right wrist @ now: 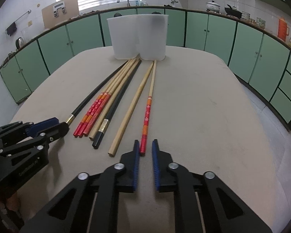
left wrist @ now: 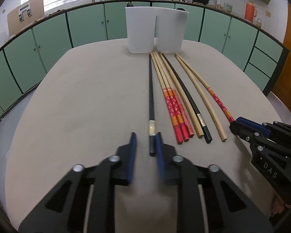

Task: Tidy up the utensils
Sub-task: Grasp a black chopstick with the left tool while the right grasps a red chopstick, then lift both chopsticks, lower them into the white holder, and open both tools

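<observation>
- Fingers of your left gripper stand apart. The butt of a black chopstick sits between them, against the right-hand pad, with a gap to the other. That view is blurred.
- Your right gripper is the same story. The end of a red chopstick lies between the pads, touching the left one, and a sliver of table shows before the other. Neither stick is clamped, then.
- Both sticks lie flat on the table, tips pointing away towards the white holder at the far edge.
- Between your two sticks lies the rest of the set, fanned out. There are three red-handled ones packed side by side, a second black one, and plain wooden ones. The thin ends crowd together just short of the holder's foot.
- Holder stands upright — two tubs side by side. You cannot see into either from these angles.
- Each gripper shows in the other's camera, low at the near edge, well apart from its partner.
</observation>
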Demonstrator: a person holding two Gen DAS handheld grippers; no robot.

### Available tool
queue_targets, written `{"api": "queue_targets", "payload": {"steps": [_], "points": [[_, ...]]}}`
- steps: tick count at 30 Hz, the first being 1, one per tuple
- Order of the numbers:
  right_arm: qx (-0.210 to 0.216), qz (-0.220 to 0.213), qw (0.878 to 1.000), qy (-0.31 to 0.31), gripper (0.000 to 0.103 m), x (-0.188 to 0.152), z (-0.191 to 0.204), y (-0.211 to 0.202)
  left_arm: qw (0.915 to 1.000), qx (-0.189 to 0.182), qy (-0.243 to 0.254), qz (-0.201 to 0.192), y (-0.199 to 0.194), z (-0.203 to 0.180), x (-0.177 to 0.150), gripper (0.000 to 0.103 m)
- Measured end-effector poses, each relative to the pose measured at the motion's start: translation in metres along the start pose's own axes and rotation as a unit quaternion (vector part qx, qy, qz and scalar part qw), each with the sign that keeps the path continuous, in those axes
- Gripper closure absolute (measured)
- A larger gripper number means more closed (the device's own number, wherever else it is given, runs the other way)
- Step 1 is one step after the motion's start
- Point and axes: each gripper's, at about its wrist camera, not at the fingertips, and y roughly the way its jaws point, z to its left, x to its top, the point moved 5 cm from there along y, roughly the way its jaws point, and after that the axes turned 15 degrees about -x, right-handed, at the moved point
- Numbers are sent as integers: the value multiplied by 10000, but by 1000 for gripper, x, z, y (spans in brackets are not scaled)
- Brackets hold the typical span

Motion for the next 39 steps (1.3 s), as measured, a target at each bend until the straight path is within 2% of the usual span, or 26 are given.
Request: {"api": "queue_targets", "payload": {"steps": [1, 8, 15, 30, 39], "points": [[6, 3, 10000, 6, 96, 0, 0, 0, 10000, -46, 16, 5, 0, -1, 0, 97], [105, 10, 9999, 121, 97, 1, -5, -7, 10000, -90, -2, 7, -3, -1, 4, 97], [153, -231, 9994, 198, 97, 15, -12, -26, 9997, -140, 27, -187, -22, -5, 16, 97], [205, -908, 9950, 364, 97, 61, -42, -75, 9914, -162, 472, -1210, -94, -22, 78, 97], [485, -1137, 9911, 489, 97, 110, -63, -99, 9850, -376, 584, -1581, -110, -30, 121, 97]]}}
